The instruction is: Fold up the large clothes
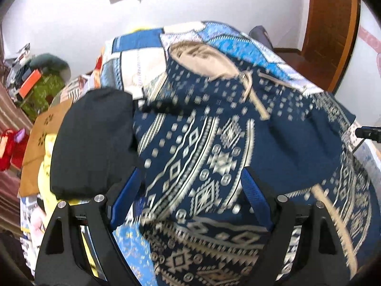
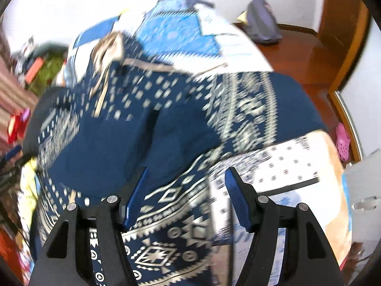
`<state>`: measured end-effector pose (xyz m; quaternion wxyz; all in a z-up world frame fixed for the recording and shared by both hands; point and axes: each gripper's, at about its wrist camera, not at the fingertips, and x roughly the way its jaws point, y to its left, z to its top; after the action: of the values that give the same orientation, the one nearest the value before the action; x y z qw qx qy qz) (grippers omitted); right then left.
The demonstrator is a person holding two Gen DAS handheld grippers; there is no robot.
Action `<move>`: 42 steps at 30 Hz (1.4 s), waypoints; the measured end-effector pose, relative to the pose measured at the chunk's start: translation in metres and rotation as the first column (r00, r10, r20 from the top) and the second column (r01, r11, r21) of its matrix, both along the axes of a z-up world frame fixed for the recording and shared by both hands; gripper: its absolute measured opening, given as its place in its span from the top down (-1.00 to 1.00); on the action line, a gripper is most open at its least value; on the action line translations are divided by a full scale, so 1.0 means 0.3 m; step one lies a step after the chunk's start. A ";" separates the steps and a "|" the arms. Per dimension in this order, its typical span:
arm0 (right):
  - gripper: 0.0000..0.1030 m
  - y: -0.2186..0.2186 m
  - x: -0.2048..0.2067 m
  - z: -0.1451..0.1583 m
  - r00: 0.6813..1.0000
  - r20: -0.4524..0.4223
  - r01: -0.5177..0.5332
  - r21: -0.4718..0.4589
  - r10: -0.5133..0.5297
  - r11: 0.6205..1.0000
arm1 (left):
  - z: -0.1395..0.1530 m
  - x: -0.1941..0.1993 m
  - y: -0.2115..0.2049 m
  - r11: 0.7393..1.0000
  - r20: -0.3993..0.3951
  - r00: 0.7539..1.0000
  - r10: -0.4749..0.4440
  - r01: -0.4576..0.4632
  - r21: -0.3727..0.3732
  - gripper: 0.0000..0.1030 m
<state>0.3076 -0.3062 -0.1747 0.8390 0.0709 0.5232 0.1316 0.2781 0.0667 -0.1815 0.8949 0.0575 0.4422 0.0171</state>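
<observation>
One navy hoodie (image 1: 214,138) with a cream geometric pattern lies spread over the blue-and-white patchwork bedspread (image 1: 250,47), its beige-lined hood (image 1: 202,59) at the far end and two beige drawstrings trailing toward the near side. One folded black garment (image 1: 92,140) sits just left of it on the bed. The left gripper (image 1: 193,186) hovers above the hoodie's patterned front with its two blue-padded fingers spread wide, nothing between them. The right gripper (image 2: 185,190) hangs over the hoodie's near right edge, its two fingers likewise parted and gripping nothing. One pink shoe (image 2: 343,143) lies on the wooden floor at right.
</observation>
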 end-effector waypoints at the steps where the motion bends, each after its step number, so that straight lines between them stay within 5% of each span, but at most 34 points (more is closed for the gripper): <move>1: -0.19 -0.009 0.014 0.006 1.000 0.010 0.025 0.006 -0.025 1.000 | 0.015 0.019 -0.012 1.000 0.014 1.000 -0.002 0.002 -0.001 -0.66; 6: -0.20 -0.108 0.092 -0.002 0.987 0.019 0.157 0.019 -0.158 0.987 | 0.052 0.103 -0.025 1.000 0.049 0.998 0.025 -0.025 -0.018 -0.66; 12: -0.20 -0.249 0.208 -0.150 0.954 -0.076 0.289 -0.022 -0.290 0.957 | 0.023 0.171 -0.024 0.996 0.020 0.999 0.038 -0.036 -0.080 -0.66; 18: -0.23 -0.370 0.272 -0.278 0.899 -0.213 0.414 0.125 -0.383 0.902 | -0.061 0.194 -0.047 0.996 -0.043 0.999 0.020 -0.024 -0.090 -0.66; 24: -0.25 -0.382 0.350 -0.296 0.870 -0.199 0.477 0.102 -0.452 0.873 | -0.092 0.203 -0.027 0.993 -0.064 0.997 0.047 -0.053 -0.102 -0.67; 29: 0.06 -0.371 0.391 -0.303 0.849 -0.160 0.517 0.051 -0.504 0.855 | -0.115 0.200 0.007 0.990 -0.089 0.993 0.079 -0.088 -0.107 -0.66; 33: 0.79 -0.316 0.374 -0.234 0.903 -0.066 0.424 -0.030 -0.425 0.905 | -0.129 0.172 0.024 0.993 -0.090 0.992 0.083 -0.090 -0.076 -0.66; 37: 0.83 -0.263 0.344 -0.139 0.931 0.024 0.366 -0.104 -0.365 0.925 | -0.135 0.152 0.050 0.993 -0.098 0.991 0.091 -0.098 -0.067 -0.66; 42: 0.83 -0.202 0.288 0.022 0.947 0.134 0.302 -0.076 -0.290 0.950 | -0.116 0.126 0.077 0.988 -0.088 0.991 0.104 -0.114 -0.109 -0.66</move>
<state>0.3941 -0.3669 -0.1680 0.8819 0.1004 0.4603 -0.0170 0.3158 0.0899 -0.2163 0.8755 -0.0170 0.4814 0.0385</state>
